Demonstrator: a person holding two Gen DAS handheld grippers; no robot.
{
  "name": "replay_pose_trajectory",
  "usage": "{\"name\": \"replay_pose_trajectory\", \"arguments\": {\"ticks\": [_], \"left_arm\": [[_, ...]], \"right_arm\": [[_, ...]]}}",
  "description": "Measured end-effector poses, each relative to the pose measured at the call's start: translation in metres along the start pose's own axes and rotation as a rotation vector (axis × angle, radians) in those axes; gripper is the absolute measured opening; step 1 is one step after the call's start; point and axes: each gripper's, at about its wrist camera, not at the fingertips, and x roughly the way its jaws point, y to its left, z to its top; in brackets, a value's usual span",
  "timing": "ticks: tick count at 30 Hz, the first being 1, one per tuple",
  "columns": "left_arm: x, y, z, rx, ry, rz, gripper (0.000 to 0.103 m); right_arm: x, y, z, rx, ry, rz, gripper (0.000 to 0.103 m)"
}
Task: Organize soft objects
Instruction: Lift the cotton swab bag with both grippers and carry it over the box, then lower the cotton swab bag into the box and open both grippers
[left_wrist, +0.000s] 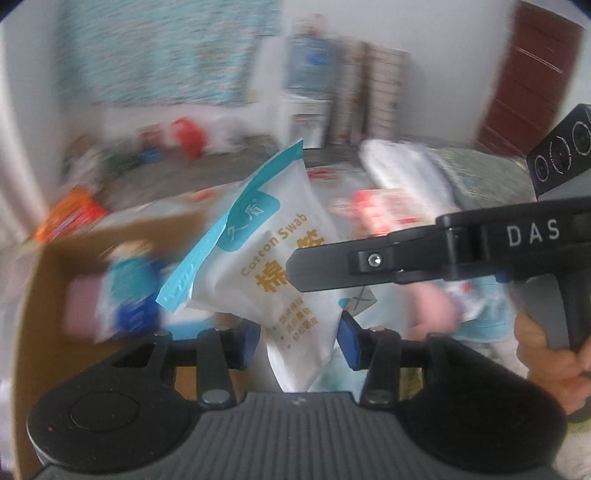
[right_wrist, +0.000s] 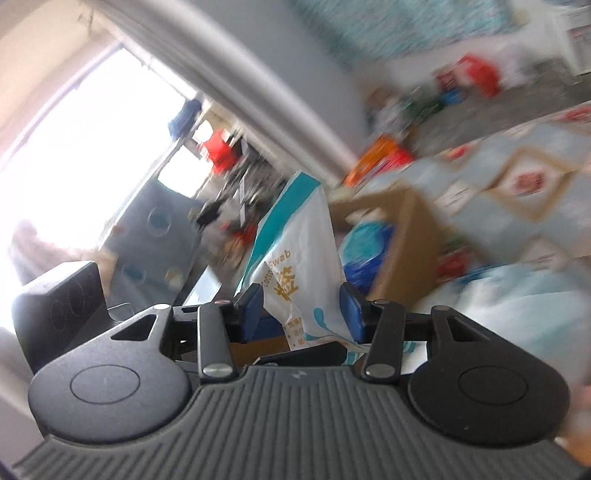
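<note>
Gripping one white cotton swab packet (left_wrist: 291, 280) between them, the left tongs (left_wrist: 300, 338) and right tongs (right_wrist: 301, 310) each pinch its lower part, holding it raised just right of the open cardboard box (left_wrist: 51, 258); surroundings are blurred.

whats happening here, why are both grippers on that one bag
A person is holding one white and teal cotton swab bag with both handheld grippers at once. The left gripper has the bag's lower end between its blue pads, and the right gripper grips the same bag from another side. The bag is up in the air beside an open cardboard box that already holds a few soft packets. The pictures are blurred, so the bag seems mid-carry; where it is headed is unclear.
</note>
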Motion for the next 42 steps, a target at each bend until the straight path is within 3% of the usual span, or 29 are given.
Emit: {"name": "replay_pose_trajectory", "arguments": {"ticks": [8,16,19,21,24,34,37,42], "left_arm": [[0.006,0.129,-0.04,-0.218,0.097,0.119,0.046],[0.056,0.21,-0.056,-0.316,0.177,0.16,0.047],[0.069,0.221,-0.061,-0.306,0.19,0.217,0.048],[0.078,0.226,-0.06,-0.298,0.189,0.253,0.048],[0.082,0.226,-0.059,-0.274,0.167,0.283,0.053],[0.058,0.225,-0.061,-0.277,0.115,0.282,0.057],[0.051,0.224,-0.065,-0.269,0.122,0.281,0.057],[0.045,0.223,-0.074,-0.264,0.144,0.282,0.057]], "right_arm": [[0.154,0.058,-0.008,0.045,0.199,0.021,0.046],[0.251,0.037,-0.016,0.216,0.263,-0.048,0.047],[0.27,0.014,-0.018,0.338,0.246,-0.047,0.048],[0.277,0.003,-0.019,0.401,0.227,-0.066,0.058],[0.281,-0.006,-0.022,0.393,0.238,-0.085,0.062],[0.288,-0.011,-0.023,0.382,0.261,-0.103,0.063],[0.305,-0.019,-0.028,0.441,0.285,-0.111,0.07],[0.325,-0.026,-0.044,0.554,0.323,-0.056,0.071]]}}
